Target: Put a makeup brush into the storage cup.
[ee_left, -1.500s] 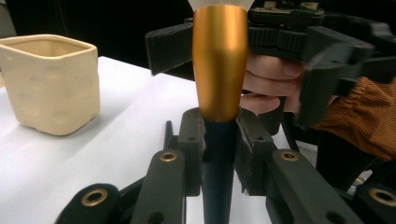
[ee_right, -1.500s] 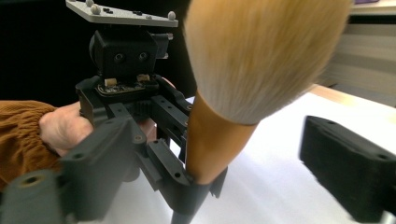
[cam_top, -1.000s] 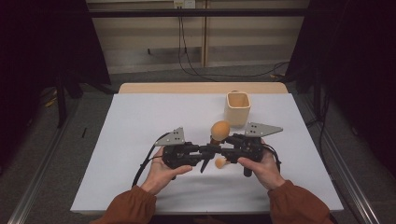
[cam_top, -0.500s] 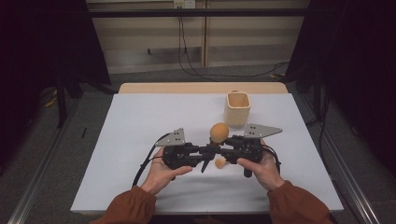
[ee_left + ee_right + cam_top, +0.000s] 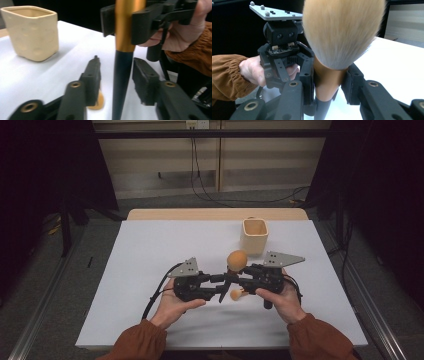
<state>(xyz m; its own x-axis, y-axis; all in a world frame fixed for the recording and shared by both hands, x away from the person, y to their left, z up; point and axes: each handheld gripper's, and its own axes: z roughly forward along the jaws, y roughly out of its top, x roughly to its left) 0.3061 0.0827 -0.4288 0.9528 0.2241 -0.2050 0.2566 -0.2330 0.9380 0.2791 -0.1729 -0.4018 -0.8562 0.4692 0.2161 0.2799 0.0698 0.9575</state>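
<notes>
A makeup brush stands upright between the two grippers, with an orange bristle head (image 5: pixel 237 259) (image 5: pixel 342 30), a gold ferrule (image 5: pixel 127 25) and a black tapered handle (image 5: pixel 122 75). My right gripper (image 5: pixel 239 276) (image 5: pixel 329 80) is shut on the ferrule just below the bristles. My left gripper (image 5: pixel 223 284) (image 5: pixel 118 80) faces it from the left. Its jaws have just been opening and now stand on either side of the black handle, with small gaps to the pads. A small orange object (image 5: pixel 235 294) lies on the table under the jaws.
A cream square cup (image 5: pixel 254 236) (image 5: pixel 32 32) stands upright behind the grippers, to the right of the middle. The white table cover (image 5: pixel 150 250) spreads out on the left and at the back. Cables trail from both grippers toward the front edge.
The left gripper's jaws have spread apart off the brush handle. Both hands and the brush stay where they were.
</notes>
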